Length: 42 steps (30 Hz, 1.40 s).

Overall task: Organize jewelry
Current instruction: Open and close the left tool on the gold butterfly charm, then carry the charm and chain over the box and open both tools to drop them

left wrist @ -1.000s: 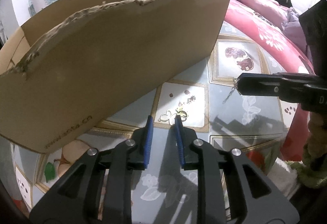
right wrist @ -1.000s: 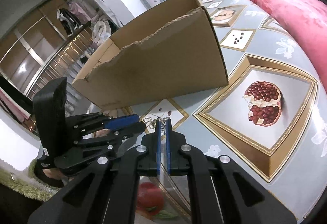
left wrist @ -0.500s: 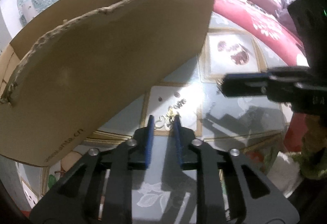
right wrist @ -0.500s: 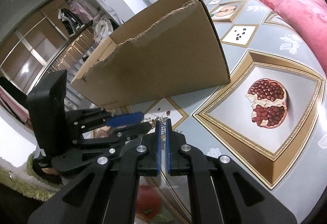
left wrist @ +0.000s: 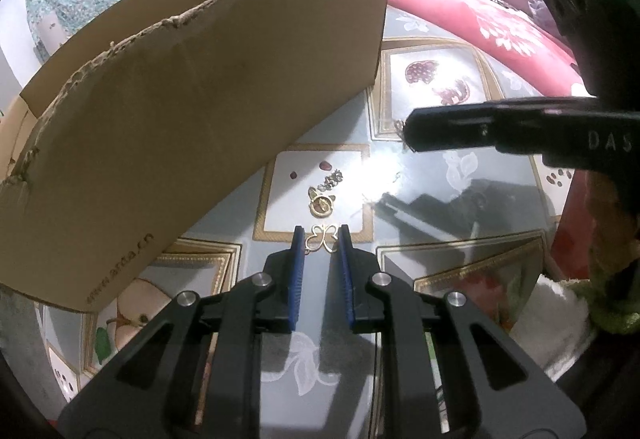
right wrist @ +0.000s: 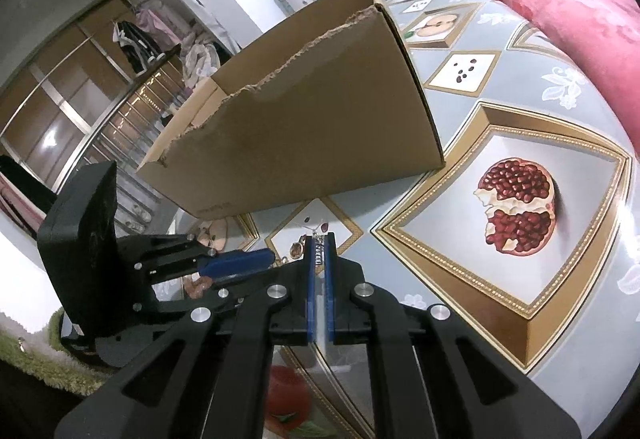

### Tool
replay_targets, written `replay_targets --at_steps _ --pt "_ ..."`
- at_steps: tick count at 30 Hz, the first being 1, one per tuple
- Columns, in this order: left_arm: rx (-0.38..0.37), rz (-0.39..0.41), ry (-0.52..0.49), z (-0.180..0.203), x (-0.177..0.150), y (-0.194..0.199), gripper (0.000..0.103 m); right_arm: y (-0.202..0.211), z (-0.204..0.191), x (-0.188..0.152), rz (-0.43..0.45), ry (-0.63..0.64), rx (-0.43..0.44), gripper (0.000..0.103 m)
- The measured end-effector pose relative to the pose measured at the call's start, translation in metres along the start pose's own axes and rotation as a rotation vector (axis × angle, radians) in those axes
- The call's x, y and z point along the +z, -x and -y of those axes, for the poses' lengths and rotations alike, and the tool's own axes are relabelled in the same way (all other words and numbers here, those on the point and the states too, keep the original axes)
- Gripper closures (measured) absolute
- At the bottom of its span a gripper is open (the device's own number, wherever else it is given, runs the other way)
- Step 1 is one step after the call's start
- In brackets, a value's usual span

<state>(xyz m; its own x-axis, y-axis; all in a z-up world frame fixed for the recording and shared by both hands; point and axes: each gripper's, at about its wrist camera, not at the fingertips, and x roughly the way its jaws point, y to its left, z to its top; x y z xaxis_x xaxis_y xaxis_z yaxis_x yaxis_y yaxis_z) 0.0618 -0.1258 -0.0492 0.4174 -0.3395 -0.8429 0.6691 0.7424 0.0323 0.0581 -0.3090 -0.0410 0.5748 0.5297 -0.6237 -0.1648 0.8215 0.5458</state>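
On a white square of the fruit-print tablecloth lies a gold butterfly charm. My left gripper has come down over it, and its blue pads touch the two wings. Just beyond lie a gold oval pendant and a small silver cluster. My right gripper hangs above the table, shut on a small silver piece that pokes out between its pads. Its black tip shows in the left wrist view, the left gripper's blue finger in the right wrist view.
A big torn cardboard box stands right behind the jewelry, open at the top. A pink quilt lies along the table's far right side. A green shaggy rug is below the table's edge.
My left gripper has moved forward and down to the butterfly charm, and its jaws have narrowed onto it. The right gripper has stayed put, still shut on the silver piece.
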Motion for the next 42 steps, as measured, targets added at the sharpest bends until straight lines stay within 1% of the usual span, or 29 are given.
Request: replay_targets --at_steps 6,10,11,12,13,14,15,17,19,23,36,39,42 --pt "-0.008 -0.007 0.026 -0.003 -0.004 0.003 0.103 0.004 -0.003 -0.002 0.005 0.008 -0.006 0.098" --pt "-0.025 0.027 0.035 -0.002 -0.004 0.013 0.103 0.008 -0.006 -0.002 0.014 0.014 -0.008 0.098" --pt "-0.025 0.03 0.035 -0.002 -0.003 0.014 0.097 0.008 -0.007 -0.002 0.015 0.014 -0.008 0.098" --pt "-0.025 0.036 0.033 -0.001 -0.003 0.015 0.088 0.009 -0.007 -0.002 0.017 0.014 -0.009 0.098" --pt "-0.019 0.042 0.027 0.0 -0.002 0.016 0.082 0.009 -0.008 -0.003 0.018 0.015 -0.009 0.098" --pt "-0.008 0.046 0.022 0.001 0.0 0.015 0.072 0.009 -0.009 -0.003 0.019 0.016 -0.009 0.098" --pt "-0.001 0.049 0.017 0.003 0.002 0.014 0.07 0.01 -0.01 -0.003 0.02 0.017 -0.01 0.098" --pt "-0.002 0.041 0.012 0.004 0.004 0.008 0.07 0.01 -0.011 -0.003 0.021 0.017 -0.009 0.098" --pt "-0.004 0.013 0.021 0.002 0.004 -0.003 0.07 0.009 -0.012 -0.003 0.02 0.018 -0.009 0.098" --pt "-0.004 0.019 0.019 0.002 0.007 -0.005 0.089 0.009 -0.012 -0.003 0.022 0.019 -0.009 0.098" --pt "-0.008 0.025 0.026 0.001 0.002 -0.001 0.089 0.012 -0.011 0.0 0.026 0.018 -0.01 0.098" --pt "-0.009 0.04 0.033 -0.001 0.002 0.007 0.089 0.014 -0.013 0.001 0.033 0.026 -0.013 0.098" --pt "-0.004 0.075 0.042 -0.004 0.003 0.023 0.089 0.019 -0.017 0.005 0.045 0.038 -0.01 0.098"
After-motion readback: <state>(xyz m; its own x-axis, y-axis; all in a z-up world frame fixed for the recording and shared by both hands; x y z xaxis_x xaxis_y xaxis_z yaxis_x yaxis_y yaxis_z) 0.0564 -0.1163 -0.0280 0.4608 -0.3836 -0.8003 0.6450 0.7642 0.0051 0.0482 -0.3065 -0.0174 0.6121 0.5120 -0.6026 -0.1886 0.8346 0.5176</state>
